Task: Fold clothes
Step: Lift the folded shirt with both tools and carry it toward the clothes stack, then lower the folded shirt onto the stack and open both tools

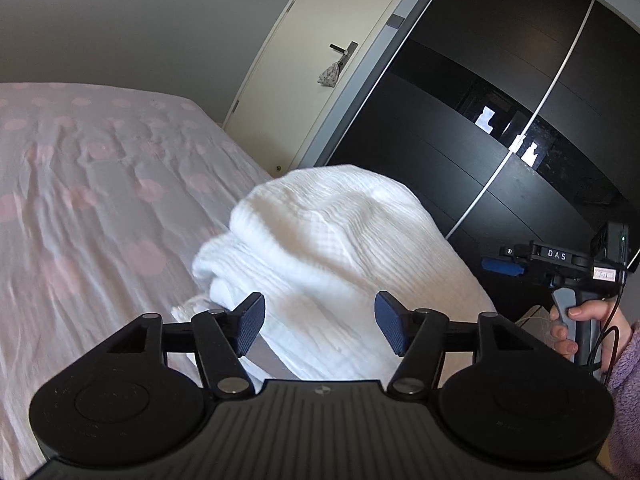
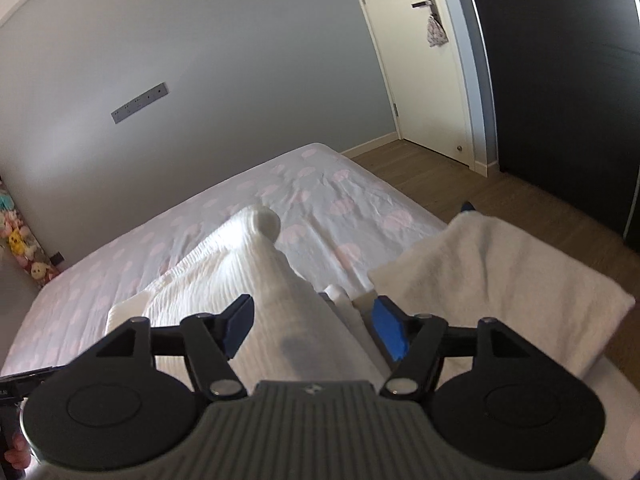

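A white crinkled garment [image 1: 332,248] lies bunched near the right edge of the bed [image 1: 80,208]. In front of it my left gripper [image 1: 320,326] is open, with the cloth's near fold showing between and beyond the blue pads and neither pad pressing on it. In the right wrist view the same garment [image 2: 240,272] runs as a ridge up the sheet [image 2: 340,196]. My right gripper [image 2: 315,328] is open astride its near end, pads clear of the cloth. A plain white folded cloth [image 2: 492,276] lies to the right. A hand holds the right gripper [image 1: 504,266] at the far right.
The bed's right edge drops to a wood floor [image 2: 460,184]. A dark wardrobe [image 1: 500,100] stands beside the bed, and a cream door [image 2: 420,80] has a small pouch hanging from its handle. Plush toys [image 2: 16,236] sit at the far left wall.
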Tool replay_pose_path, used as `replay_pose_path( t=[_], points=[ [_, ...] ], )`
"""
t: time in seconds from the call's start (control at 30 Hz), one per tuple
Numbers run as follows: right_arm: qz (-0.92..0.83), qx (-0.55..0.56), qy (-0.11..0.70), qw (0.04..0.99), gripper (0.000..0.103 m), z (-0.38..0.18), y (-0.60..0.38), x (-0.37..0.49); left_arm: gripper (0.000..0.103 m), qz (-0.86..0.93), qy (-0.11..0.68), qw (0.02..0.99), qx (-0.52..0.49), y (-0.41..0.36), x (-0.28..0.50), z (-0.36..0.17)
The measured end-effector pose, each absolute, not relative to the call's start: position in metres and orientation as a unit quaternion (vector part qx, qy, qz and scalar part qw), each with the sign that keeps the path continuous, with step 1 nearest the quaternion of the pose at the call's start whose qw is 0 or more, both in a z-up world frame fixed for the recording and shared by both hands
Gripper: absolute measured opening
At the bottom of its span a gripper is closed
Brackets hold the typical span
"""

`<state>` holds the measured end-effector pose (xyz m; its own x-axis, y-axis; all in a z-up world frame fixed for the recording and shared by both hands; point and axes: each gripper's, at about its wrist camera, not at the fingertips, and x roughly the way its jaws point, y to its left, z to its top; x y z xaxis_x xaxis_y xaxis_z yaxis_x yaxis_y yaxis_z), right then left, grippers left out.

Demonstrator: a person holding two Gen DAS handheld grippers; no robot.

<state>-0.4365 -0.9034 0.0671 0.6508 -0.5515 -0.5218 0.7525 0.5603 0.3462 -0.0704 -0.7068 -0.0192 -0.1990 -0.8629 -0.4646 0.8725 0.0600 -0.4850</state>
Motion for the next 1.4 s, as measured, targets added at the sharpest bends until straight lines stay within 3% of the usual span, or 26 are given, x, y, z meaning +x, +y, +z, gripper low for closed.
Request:
replay_pose_path(
  t=[0.37,0.43,0.47,0.5,0.53,0.57,0.7,0.9,1.2,1.3,1.4],
  points=[
    [-0.339,0.427,0.076,0.835,0.079,0.003,-0.861,-0.517,0.059,-0.688,0.422,0.590,0.015,-0.692,-0.129,-0.042],
    [-0.326,0.442,0.070,0.833,0.077,0.000,-0.860,-0.512,0.043,-0.689,0.433,0.581,0.022,-0.694,-0.134,-0.044],
    [-0.324,0.443,0.071,0.833,0.074,-0.001,-0.859,-0.508,0.037,-0.688,0.435,0.580,0.027,-0.695,-0.137,-0.044],
    [-0.325,0.442,0.073,0.833,0.061,-0.001,-0.858,-0.505,0.029,-0.687,0.437,0.580,0.031,-0.696,-0.139,-0.044],
    [-0.330,0.439,0.074,0.833,0.039,0.001,-0.858,-0.502,0.020,-0.686,0.436,0.581,0.035,-0.696,-0.141,-0.043],
    [-0.334,0.433,0.073,0.834,0.027,0.005,-0.858,-0.500,0.016,-0.687,0.432,0.583,0.037,-0.696,-0.142,-0.041],
    [-0.342,0.390,0.054,0.853,0.019,0.040,-0.858,-0.498,0.008,-0.702,0.408,0.583,0.037,-0.697,-0.147,-0.020],
    [-0.398,0.345,0.060,0.848,0.018,0.074,-0.869,-0.498,0.007,-0.725,0.378,0.575,0.025,-0.707,-0.159,0.012],
    [-0.417,0.383,0.111,0.817,0.019,0.014,-0.878,-0.502,0.008,-0.704,0.411,0.572,0.094,-0.719,-0.169,-0.026],
    [-0.425,0.361,0.123,0.821,0.036,0.022,-0.876,-0.502,0.015,-0.709,0.399,0.571,0.108,-0.712,-0.167,-0.018],
    [-0.445,0.295,0.142,0.834,0.040,0.043,-0.869,-0.502,0.021,-0.716,0.377,0.575,0.122,-0.705,-0.161,-0.004]
  ],
)
